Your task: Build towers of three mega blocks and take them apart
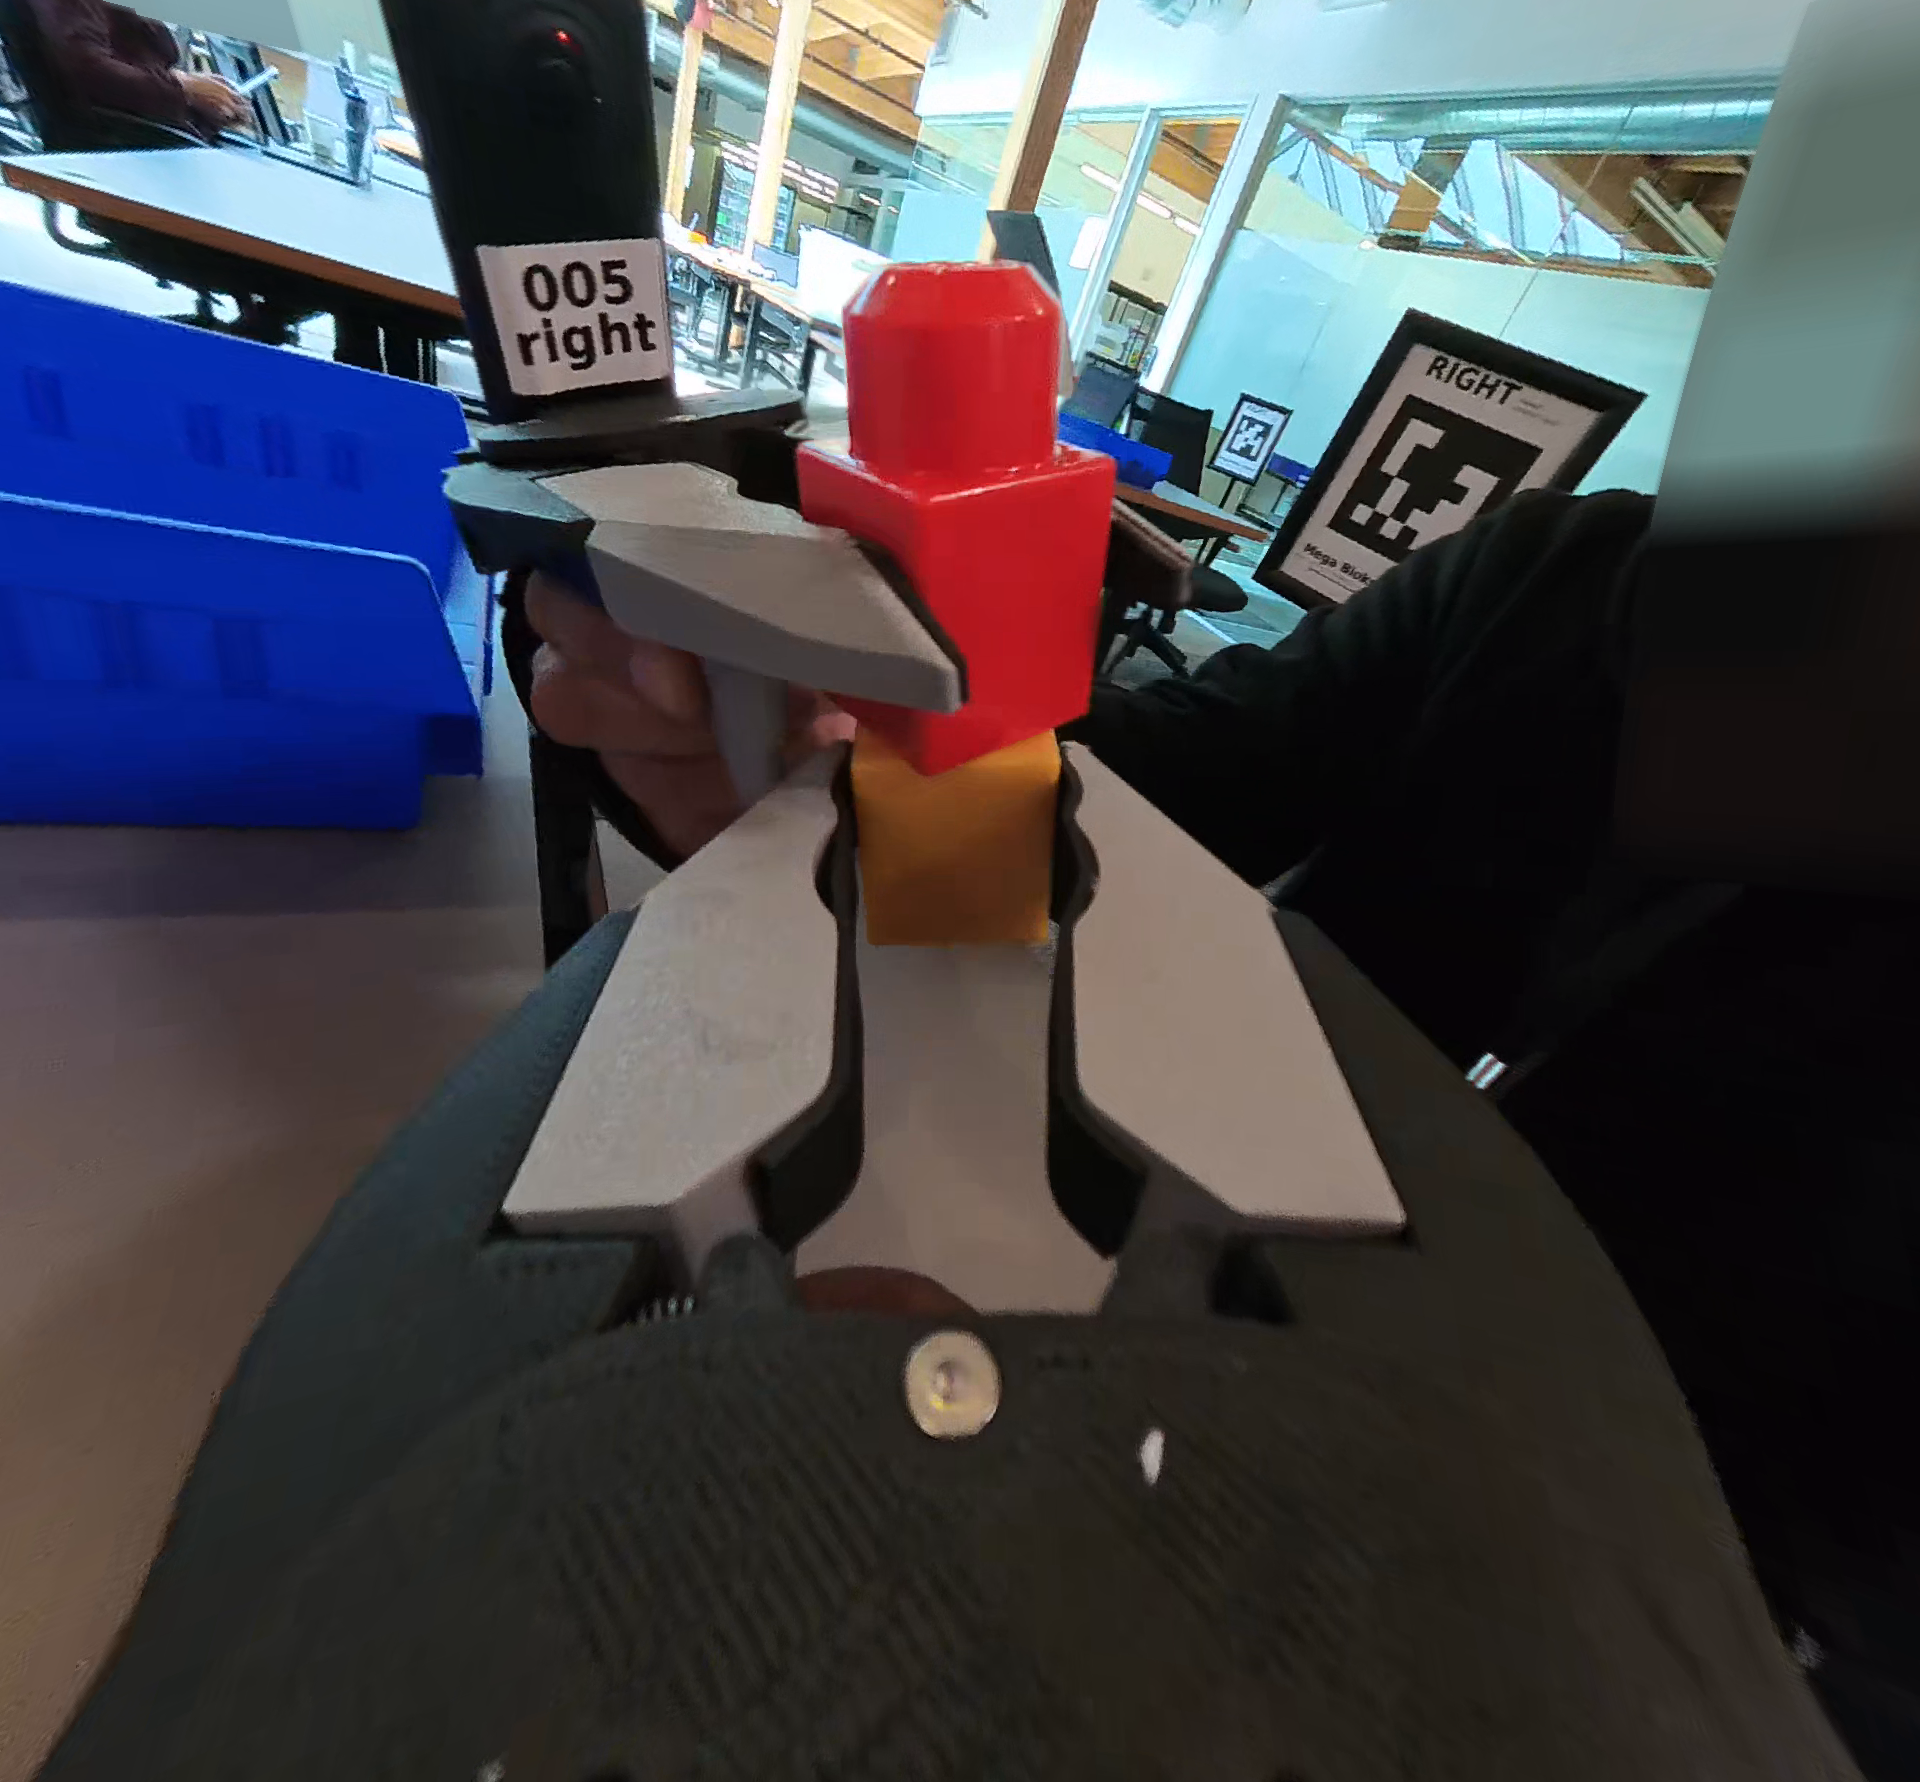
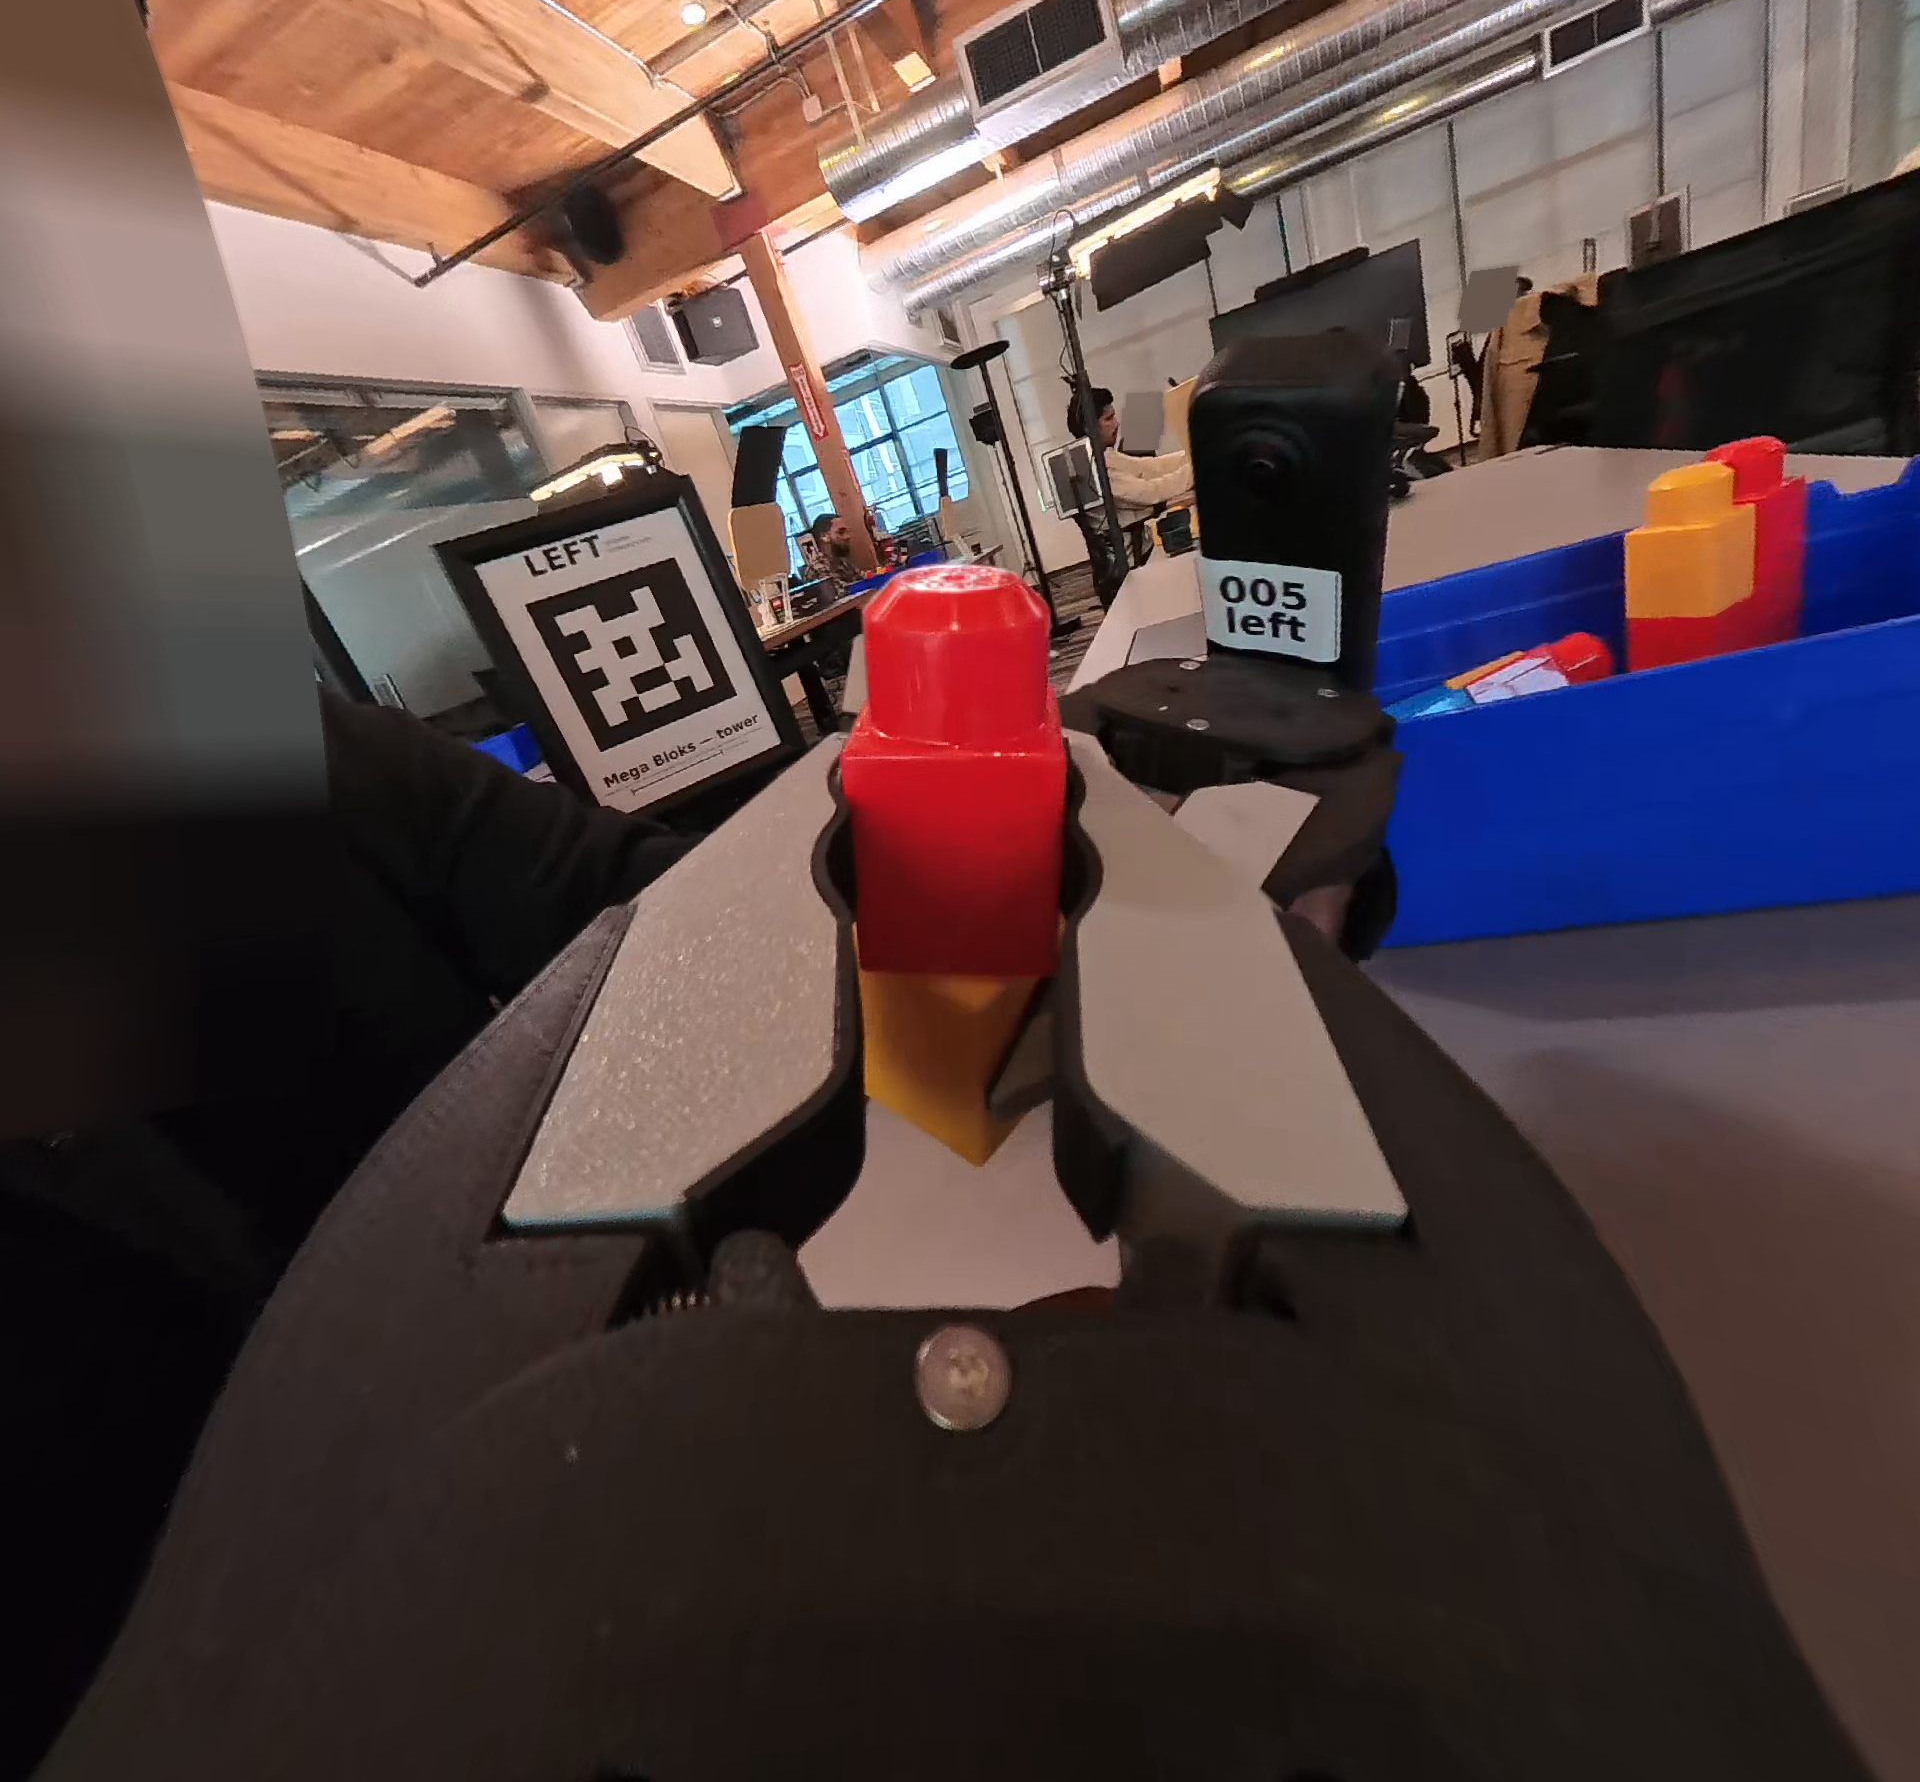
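A red block (image 1: 966, 527) sits on top of a yellow block (image 1: 951, 849), both held in the air above the table. My left gripper (image 1: 951, 849) is shut on the yellow block. My right gripper (image 2: 956, 849) is shut on the red block (image 2: 951, 797), with the yellow block (image 2: 935, 1057) showing just below it. The right gripper also shows in the left wrist view (image 1: 727, 589), coming in from the left. The left gripper shows in the right wrist view (image 2: 1247, 818), coming in from the right.
A blue bin (image 2: 1621, 787) at the right holds a yellow-and-red stack (image 2: 1704, 558) and loose blocks (image 2: 1527, 672). Another blue bin (image 1: 208, 569) stands at the left. Framed marker signs (image 1: 1455, 475) (image 2: 623, 652) stand on the grey table (image 2: 1662, 1109). A dark sleeve (image 1: 1455, 693) is close by. Tip to tip, the grippers are about 6 cm apart.
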